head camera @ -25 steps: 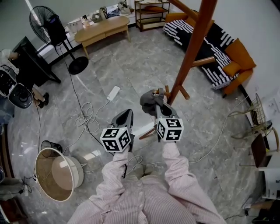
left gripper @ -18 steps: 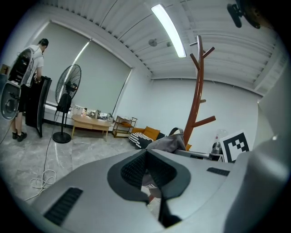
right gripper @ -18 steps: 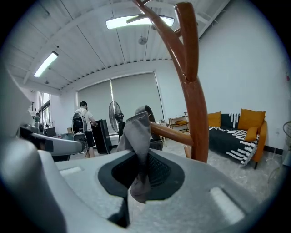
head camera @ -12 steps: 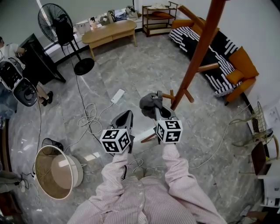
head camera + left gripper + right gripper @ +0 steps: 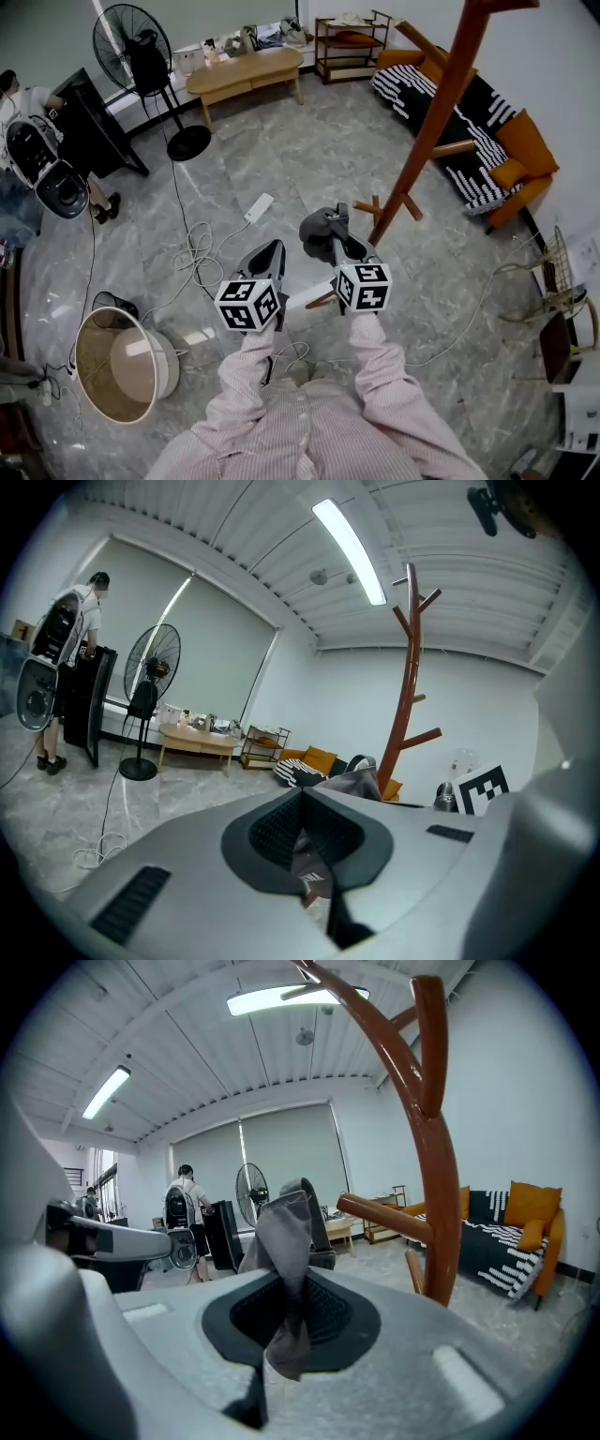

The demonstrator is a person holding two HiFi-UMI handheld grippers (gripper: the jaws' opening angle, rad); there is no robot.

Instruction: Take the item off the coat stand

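Note:
The red-brown wooden coat stand (image 5: 441, 122) rises at the right of the head view, its short pegs (image 5: 455, 148) sticking out; it also shows in the right gripper view (image 5: 433, 1157) and the left gripper view (image 5: 410, 686). A limp grey cloth item (image 5: 321, 225) hangs off the stand, just left of its foot. My right gripper (image 5: 339, 242) is shut on it, with the cloth (image 5: 286, 1232) pinched between the pads and bunched above them. My left gripper (image 5: 269, 251) sits beside it on the left, jaws together with nothing held (image 5: 305, 855). The grey item (image 5: 361, 782) peeks over its top.
Cables (image 5: 192, 248) and a white power strip (image 5: 260, 206) lie on the marble floor ahead. A round bin (image 5: 117, 366) stands lower left, a pedestal fan (image 5: 150, 66) and wooden table (image 5: 244, 70) at the back, a sofa (image 5: 469, 112) behind the stand. A person (image 5: 183, 1204) stands by the fan.
Both grippers have drawn slightly away from the coat stand, and the grey item is still in the right jaws. The head view has shifted, so the stand sits further right.

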